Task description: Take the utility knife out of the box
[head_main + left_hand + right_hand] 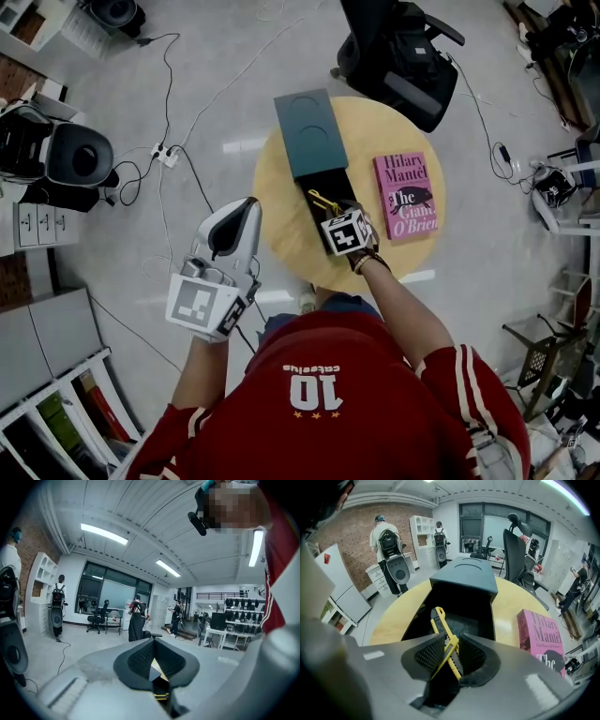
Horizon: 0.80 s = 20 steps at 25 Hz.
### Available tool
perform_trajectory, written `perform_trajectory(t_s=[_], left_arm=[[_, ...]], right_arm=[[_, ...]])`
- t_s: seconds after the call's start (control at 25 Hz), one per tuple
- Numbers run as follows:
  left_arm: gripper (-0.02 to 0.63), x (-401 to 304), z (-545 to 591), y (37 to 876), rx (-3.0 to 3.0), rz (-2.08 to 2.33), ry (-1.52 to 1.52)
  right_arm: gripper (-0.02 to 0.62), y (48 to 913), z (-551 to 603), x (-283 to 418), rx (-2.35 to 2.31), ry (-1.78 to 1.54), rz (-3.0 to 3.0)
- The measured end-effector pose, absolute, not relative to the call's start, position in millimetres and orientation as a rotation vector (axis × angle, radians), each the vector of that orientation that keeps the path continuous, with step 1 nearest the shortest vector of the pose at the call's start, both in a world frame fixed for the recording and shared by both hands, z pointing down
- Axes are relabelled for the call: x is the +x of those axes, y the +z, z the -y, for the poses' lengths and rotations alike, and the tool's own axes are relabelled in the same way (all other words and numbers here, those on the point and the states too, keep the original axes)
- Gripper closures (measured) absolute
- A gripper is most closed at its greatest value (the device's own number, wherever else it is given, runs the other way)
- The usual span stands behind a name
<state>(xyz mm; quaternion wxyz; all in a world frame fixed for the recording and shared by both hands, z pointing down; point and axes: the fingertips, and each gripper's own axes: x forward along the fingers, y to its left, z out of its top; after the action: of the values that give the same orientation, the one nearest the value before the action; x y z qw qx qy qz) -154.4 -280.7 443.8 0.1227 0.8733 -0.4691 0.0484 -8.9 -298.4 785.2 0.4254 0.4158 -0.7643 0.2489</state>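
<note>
A long dark box lies on the round wooden table, its lid pushed back and the near end open. A yellow utility knife lies slanted inside that open part, also seen from the head view as a knife just past the marker cube. My right gripper reaches down into the box, and its pads close on the knife's body from both sides. My left gripper hangs off the table's left edge, shut and empty.
A pink book lies on the table right of the box. A black office chair stands beyond the table. Cables and a power strip run over the floor at left. People stand in the far background.
</note>
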Motion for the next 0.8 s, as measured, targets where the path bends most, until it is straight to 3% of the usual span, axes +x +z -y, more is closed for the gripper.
perform_trajectory(t_s=[0.8], left_arm=[[0.603,-167,262,429,2.549,1.426,0.124]], right_arm=[[0.546,763,299,-6,1.08,0.555,1.976]])
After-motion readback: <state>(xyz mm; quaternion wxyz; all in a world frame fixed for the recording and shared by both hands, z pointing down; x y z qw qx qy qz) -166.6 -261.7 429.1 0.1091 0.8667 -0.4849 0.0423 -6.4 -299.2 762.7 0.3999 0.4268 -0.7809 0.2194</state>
